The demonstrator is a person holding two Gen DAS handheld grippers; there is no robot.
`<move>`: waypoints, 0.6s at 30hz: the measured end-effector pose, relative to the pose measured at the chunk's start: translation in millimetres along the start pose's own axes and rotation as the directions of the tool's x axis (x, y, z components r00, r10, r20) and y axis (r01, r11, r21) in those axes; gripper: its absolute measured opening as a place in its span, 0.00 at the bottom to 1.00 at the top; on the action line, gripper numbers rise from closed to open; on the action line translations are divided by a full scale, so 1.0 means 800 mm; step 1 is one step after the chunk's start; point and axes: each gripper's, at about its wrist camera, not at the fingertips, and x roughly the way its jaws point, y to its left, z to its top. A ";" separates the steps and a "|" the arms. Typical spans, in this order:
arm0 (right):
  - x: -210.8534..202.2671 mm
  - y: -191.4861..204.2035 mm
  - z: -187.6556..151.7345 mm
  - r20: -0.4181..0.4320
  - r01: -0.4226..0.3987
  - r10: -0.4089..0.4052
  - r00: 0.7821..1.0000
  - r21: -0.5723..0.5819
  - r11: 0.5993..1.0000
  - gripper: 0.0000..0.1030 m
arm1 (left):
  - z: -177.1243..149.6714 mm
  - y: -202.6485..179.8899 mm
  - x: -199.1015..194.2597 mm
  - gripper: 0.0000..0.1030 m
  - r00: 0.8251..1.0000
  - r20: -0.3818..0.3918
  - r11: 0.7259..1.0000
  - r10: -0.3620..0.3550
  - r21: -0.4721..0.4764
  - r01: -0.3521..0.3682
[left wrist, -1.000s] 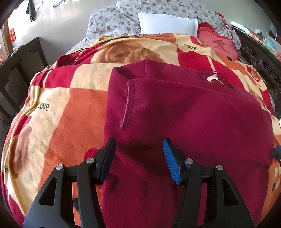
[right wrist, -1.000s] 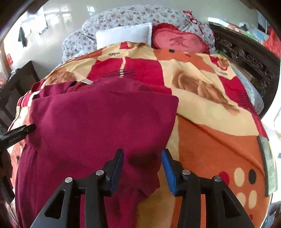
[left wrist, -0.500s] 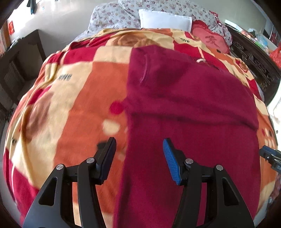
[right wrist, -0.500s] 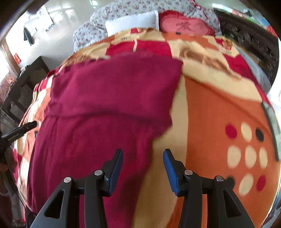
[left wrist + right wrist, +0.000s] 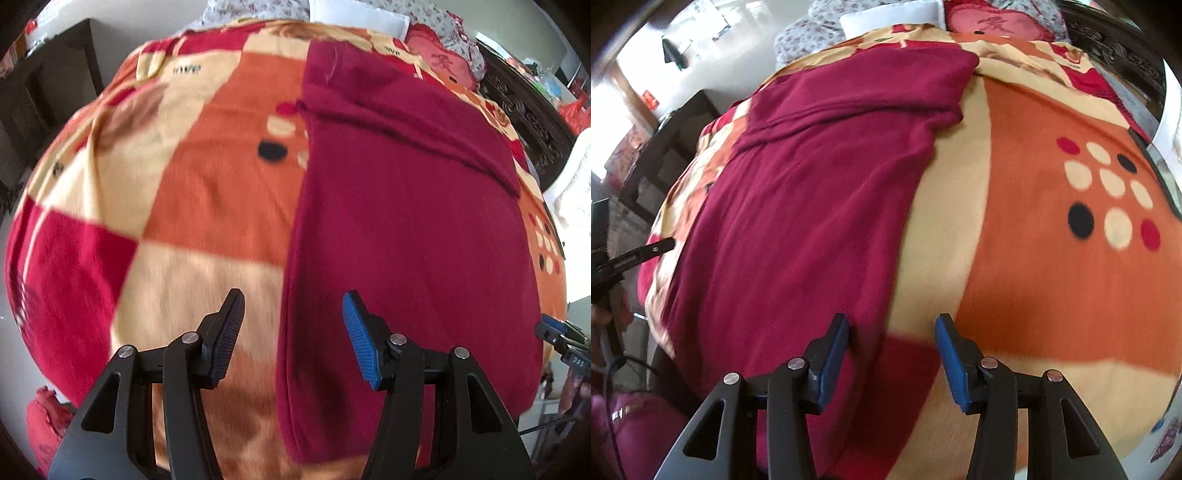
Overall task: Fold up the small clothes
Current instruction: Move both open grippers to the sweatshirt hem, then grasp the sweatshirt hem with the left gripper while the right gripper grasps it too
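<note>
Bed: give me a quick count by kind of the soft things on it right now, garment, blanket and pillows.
Maroon garment: 1
Patterned blanket: 1
White pillow: 1
Red heart-shaped cushion: 1
Floral pillows: at least 1, partly cut off
Total: at least 5

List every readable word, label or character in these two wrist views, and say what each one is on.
"DAS": white letters on the right gripper, at the left view's edge; the rest is cut off.
Red Chinese character on the pink heart cushion: visible, too blurred to name surely.
Dark word on the blanket: blurred, ends in "ve".
Second dark word on the blanket near the cushion: unreadable.
Red wall sign: unreadable.
The maroon garment bears no text.
</note>
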 end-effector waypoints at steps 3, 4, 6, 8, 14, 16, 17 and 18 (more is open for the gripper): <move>-0.006 0.005 -0.023 -0.018 -0.029 0.029 0.999 -0.003 1.000 0.46 | -0.021 0.002 0.000 0.54 1.000 -0.028 1.000 -0.012 0.012 0.013; -0.008 0.007 -0.030 -0.019 -0.038 0.038 0.999 -0.001 0.999 0.46 | -0.028 0.002 0.002 0.54 0.999 -0.045 1.000 -0.017 0.012 0.018; -0.013 0.009 -0.040 -0.020 -0.060 0.061 0.998 0.005 0.998 0.47 | -0.038 0.004 0.005 0.54 0.997 -0.073 0.999 -0.033 0.000 0.033; -0.016 0.010 -0.049 -0.026 -0.081 0.081 0.996 0.011 0.997 0.47 | -0.046 0.006 0.007 0.54 0.995 -0.090 0.999 -0.049 -0.018 0.048; -0.008 0.022 -0.064 -0.064 -0.157 0.157 0.985 0.008 0.988 0.48 | -0.054 0.005 0.004 0.54 0.993 -0.090 0.997 -0.072 -0.033 0.069; -0.006 0.027 -0.067 -0.068 -0.177 0.177 0.982 0.000 0.984 0.48 | -0.057 0.002 0.006 0.54 0.992 -0.094 0.997 -0.079 -0.031 0.077; -0.005 0.029 -0.067 -0.065 -0.190 0.189 0.980 0.001 0.982 0.48 | -0.057 0.001 0.007 0.54 0.992 -0.097 0.997 -0.077 -0.024 0.075; -0.004 0.029 -0.067 -0.064 -0.198 0.198 0.978 0.006 0.980 0.48 | -0.058 -0.001 0.008 0.55 0.992 -0.099 0.997 -0.075 -0.019 0.073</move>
